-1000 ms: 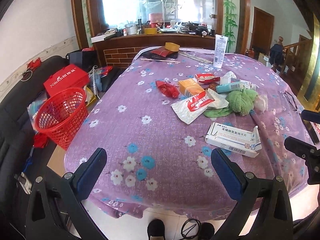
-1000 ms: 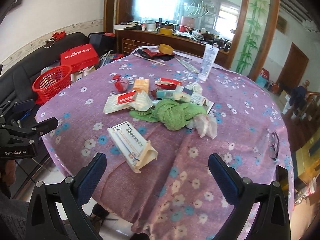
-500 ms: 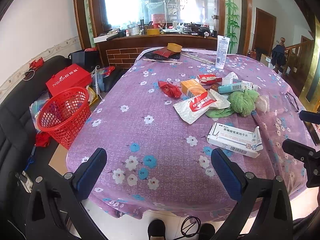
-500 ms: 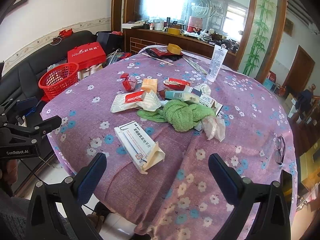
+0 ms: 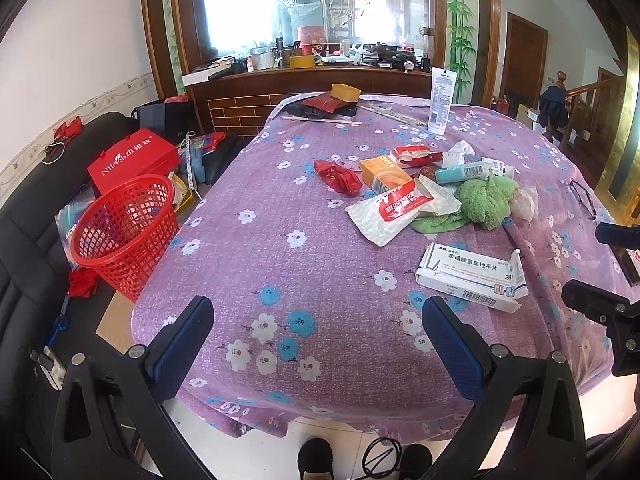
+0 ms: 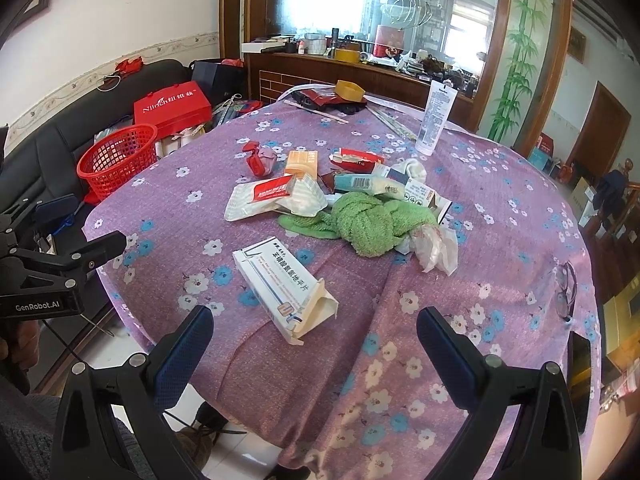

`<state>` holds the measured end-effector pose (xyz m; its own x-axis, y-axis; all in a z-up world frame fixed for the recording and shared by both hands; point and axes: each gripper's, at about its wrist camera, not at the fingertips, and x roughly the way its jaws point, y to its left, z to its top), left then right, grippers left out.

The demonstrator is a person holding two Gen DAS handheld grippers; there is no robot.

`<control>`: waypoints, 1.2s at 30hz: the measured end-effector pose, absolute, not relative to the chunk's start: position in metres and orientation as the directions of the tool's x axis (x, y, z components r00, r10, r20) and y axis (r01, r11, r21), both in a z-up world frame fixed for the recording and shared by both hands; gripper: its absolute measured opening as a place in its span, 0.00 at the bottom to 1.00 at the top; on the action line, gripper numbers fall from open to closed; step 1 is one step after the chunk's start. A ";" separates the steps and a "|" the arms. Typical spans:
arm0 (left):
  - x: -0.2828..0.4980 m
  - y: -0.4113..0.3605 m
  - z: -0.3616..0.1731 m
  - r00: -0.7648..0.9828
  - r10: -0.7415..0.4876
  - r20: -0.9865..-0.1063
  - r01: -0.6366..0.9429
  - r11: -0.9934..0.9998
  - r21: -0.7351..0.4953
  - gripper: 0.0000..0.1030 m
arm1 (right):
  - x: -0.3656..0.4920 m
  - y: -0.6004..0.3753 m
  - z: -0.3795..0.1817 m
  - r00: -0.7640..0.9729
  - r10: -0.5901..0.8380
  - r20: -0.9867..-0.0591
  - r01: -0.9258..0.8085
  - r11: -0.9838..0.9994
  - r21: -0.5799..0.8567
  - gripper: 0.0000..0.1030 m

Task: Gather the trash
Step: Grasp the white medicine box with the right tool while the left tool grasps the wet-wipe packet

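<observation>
Trash lies on a round table with a purple flowered cloth (image 5: pixel 280 248): a white medicine box (image 5: pixel 470 276) (image 6: pixel 282 282) nearest the front edge, a white and red packet (image 5: pixel 390 212) (image 6: pixel 260 196), a red wrapper (image 5: pixel 338 176), an orange box (image 5: pixel 384 174), a crumpled tissue (image 6: pixel 436 246) and a green cloth (image 5: pixel 486 200) (image 6: pixel 372 222). A red mesh basket (image 5: pixel 126 230) (image 6: pixel 118 160) stands left of the table. My left gripper (image 5: pixel 318 336) is open and empty over the front edge. My right gripper (image 6: pixel 314 342) is open and empty, just short of the medicine box.
A white tube (image 5: pixel 440 98) stands upright at the table's far side, near a tape roll (image 5: pixel 345 93). Glasses (image 6: pixel 566 290) lie at the right edge. A red gift box (image 5: pixel 134 158) and a black sofa (image 5: pixel 28 216) are on the left. A cluttered wooden counter (image 5: pixel 320 76) stands behind.
Both grippers have drawn back and risen a little from the table, so more of it shows. Both stay open and empty. Nothing on the table has moved.
</observation>
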<state>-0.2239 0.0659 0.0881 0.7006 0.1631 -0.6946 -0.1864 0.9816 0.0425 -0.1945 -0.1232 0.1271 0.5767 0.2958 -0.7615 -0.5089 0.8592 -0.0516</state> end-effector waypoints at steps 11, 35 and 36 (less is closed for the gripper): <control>-0.223 0.076 0.082 0.687 0.146 -0.712 -0.178 0.984 0.030 1.00 | -0.189 -0.118 0.116 0.530 0.326 -0.783 -0.527 0.850 -0.002 0.99; -0.127 0.089 0.102 0.550 -0.163 -0.819 0.233 0.972 -0.038 0.71 | -0.100 -0.072 0.041 0.182 0.306 -0.935 -0.766 0.640 0.060 0.63; -0.122 0.090 0.102 0.541 -0.176 -0.822 0.239 0.970 -0.050 0.71 | -0.102 -0.072 0.042 0.181 0.303 -0.935 -0.767 0.639 0.059 0.62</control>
<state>-0.1222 0.0896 0.1017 0.5411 -0.1758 -0.8224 0.2392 0.9697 -0.0499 -0.1019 -0.0715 0.0415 0.1810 0.3035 -0.9355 -0.7666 0.6394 0.0591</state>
